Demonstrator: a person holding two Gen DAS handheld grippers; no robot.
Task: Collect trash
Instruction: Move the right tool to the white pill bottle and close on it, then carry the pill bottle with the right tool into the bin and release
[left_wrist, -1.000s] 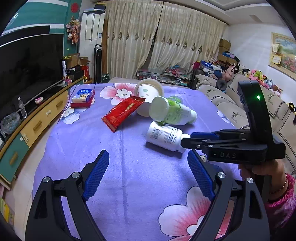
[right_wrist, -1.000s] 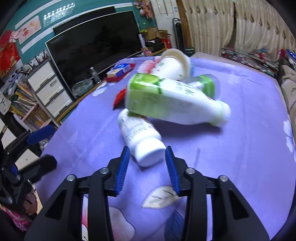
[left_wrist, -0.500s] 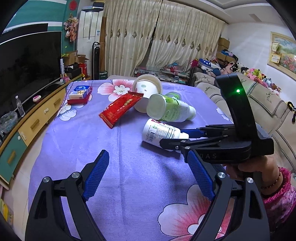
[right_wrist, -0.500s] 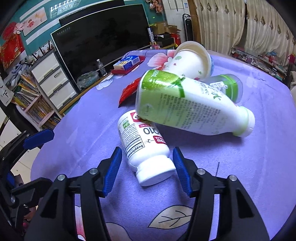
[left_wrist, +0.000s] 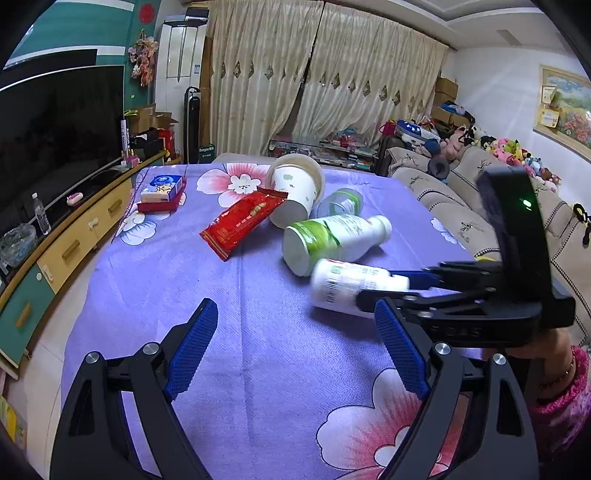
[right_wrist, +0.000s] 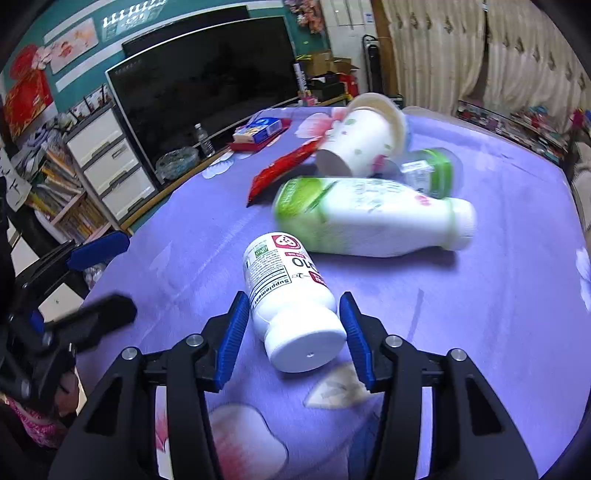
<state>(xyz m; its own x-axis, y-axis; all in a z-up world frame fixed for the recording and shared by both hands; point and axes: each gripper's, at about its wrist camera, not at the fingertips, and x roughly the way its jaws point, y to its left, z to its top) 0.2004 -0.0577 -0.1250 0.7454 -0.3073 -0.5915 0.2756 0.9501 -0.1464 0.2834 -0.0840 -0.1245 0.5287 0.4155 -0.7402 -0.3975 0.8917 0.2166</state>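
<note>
- The counter (left_wrist: 155, 295) is covered with a purple cloth printed with big pink-and-white flowers, and the trash lies scattered across its middle and far half.
- The right hand-held gripper (right_wrist: 291, 334) has just been closing its jaws. The white supplement bottle (right_wrist: 288, 295) lies on its side between the blue pads, cap toward the camera; narrow gaps show on both sides, so it is not yet clamped.
- The left hand-held gripper (left_wrist: 295, 347) hangs released over bare cloth, jaws spread wide.
- Beyond lie a green-and-white milk bottle (right_wrist: 369, 218), a tipped paper cup (left_wrist: 295, 188), a small green-labelled bottle (right_wrist: 428, 170) and a red snack wrapper (left_wrist: 243, 221).
- A blue box on a red tray (left_wrist: 162, 192) sits at the far-left corner.
- Around the counter are a large dark television (right_wrist: 207, 85), cream curtains (left_wrist: 314, 85) and a sofa (left_wrist: 461, 206) topped with plush toys.
</note>
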